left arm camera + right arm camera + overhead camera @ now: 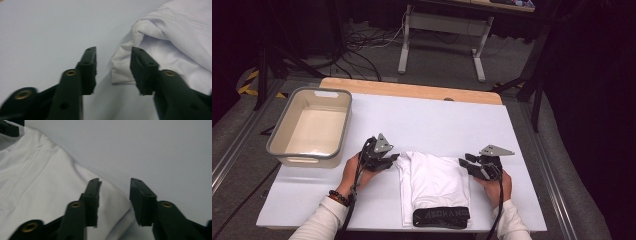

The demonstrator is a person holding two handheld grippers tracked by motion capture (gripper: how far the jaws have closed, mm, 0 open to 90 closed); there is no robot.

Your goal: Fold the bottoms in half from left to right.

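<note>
White folded garment [434, 185], black printed band [441, 216] at near end, lying mid-table on white table cover [437, 120], between both tongs. Left gripper [113, 61] jaws partly apart, gripping nothing, fabric corner just ahead between them. Right gripper [115, 188] likewise half open, empty, over garment's rounded edge. Probably mid-fold, between grasps; next calls for closing on both upper corners and folding toward band. Band lettering unreadable. Grey bin [312, 125] standing well left.
</note>
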